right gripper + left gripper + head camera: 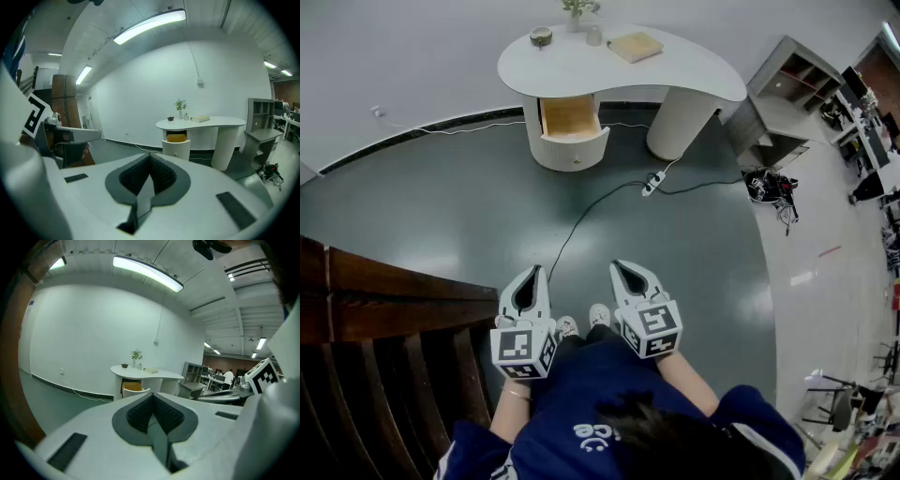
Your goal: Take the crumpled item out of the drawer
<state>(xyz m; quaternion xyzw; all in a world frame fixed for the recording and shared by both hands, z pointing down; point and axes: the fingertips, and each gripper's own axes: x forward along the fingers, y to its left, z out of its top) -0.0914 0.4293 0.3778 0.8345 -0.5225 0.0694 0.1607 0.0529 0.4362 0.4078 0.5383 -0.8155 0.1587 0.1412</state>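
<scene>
A white curved desk [675, 70] stands far across the room by the wall. Its rounded drawer [570, 119] is pulled out, and the inside shows yellowish-brown. No crumpled item can be made out in it from here. The drawer [132, 387] also shows small in the left gripper view, and in the right gripper view the drawer [176, 138] has a yellow-orange inside. My left gripper [536, 274] and right gripper [621, 270] are held side by side low in front of the person's body. Both point toward the desk with jaws together and nothing between them.
A black cable and a power strip [653, 181] lie on the dark floor between me and the desk. Dark wooden stairs [384, 309] are close on the left. A grey shelf unit [787, 89] and a bag [769, 185] are at the right. On the desk sit a book [635, 46], a bowl [541, 36] and a plant [577, 9].
</scene>
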